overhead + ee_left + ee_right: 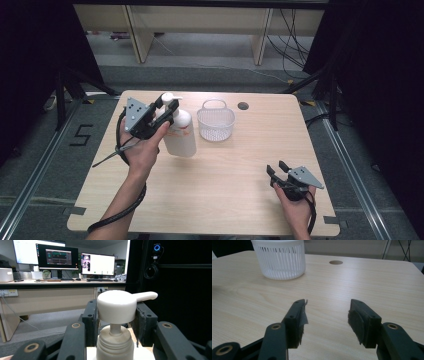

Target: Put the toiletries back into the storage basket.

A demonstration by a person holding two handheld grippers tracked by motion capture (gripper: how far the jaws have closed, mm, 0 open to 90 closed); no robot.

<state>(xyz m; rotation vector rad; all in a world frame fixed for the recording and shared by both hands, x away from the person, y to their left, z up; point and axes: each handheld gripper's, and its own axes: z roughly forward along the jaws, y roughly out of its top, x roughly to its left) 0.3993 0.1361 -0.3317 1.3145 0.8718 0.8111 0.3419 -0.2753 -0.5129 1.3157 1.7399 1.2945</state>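
Gripping pump bottle [180,132], white basket [216,124] beside

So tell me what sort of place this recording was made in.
Most likely a lab or office workspace set up for recording. Computer monitors stand on a desk beyond the wooden table, cables trail across the floor, and black frames flank the table.
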